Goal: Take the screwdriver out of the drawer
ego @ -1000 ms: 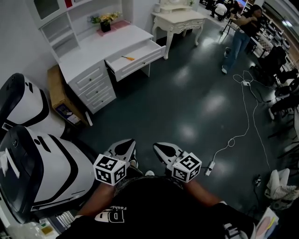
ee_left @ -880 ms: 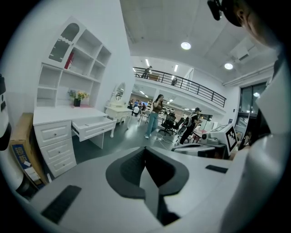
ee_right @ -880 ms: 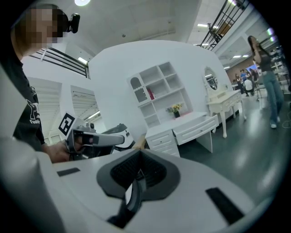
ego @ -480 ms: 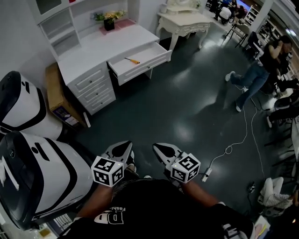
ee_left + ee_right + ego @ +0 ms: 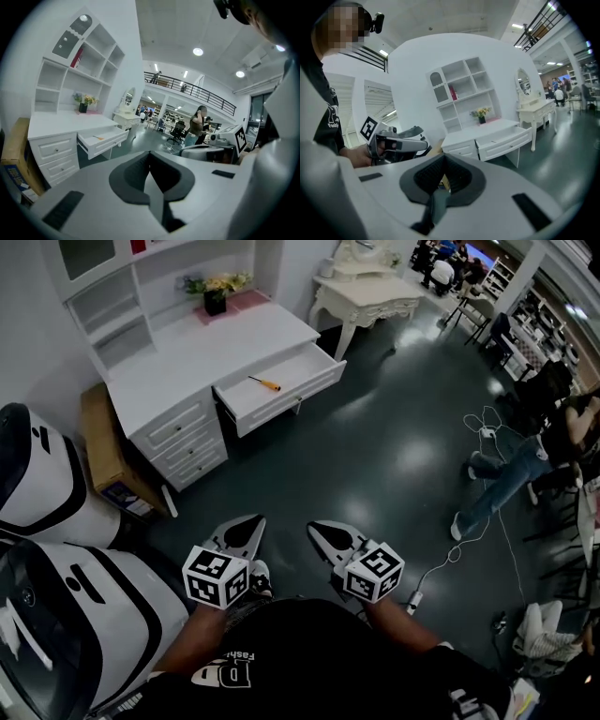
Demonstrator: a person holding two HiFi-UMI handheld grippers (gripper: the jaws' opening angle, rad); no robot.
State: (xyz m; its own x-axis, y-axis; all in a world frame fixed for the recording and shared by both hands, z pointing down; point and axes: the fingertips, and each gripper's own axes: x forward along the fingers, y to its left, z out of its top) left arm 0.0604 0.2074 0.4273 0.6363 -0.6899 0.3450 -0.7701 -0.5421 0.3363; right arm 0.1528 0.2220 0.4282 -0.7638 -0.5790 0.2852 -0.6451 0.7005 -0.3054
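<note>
Head view showed both hand-held units low-centre of frame, side by side over the dark glossy floor (image 5: 394, 456): the grey two-jaw left gripper (image 5: 247, 527) w/ its black-and-white marker cube, and the matching right gripper (image 5: 322, 536). Left gripper view had its jaws pressed together, nothing btwn them. Right gripper view was the same: jaws closed, empty. Both pointed twd the white wooden desk (image 5: 216, 338) in the upper left of frame, well apart from it. The desk's wide white drawer (image 5: 286, 397) stood pulled out, & the small orange-handled screwdriver (image 5: 266, 383) lay flat inside it, handle end twd frame right. Higher up, on the desktop, sat a dark pot of yellow flowers (image 5: 216, 294). A brown cardboard box (image 5: 97, 437) stood at the desk's left side. A person in jeans (image 5: 511, 470) was at the right edge, nr a white cable (image 5: 469, 535).
</note>
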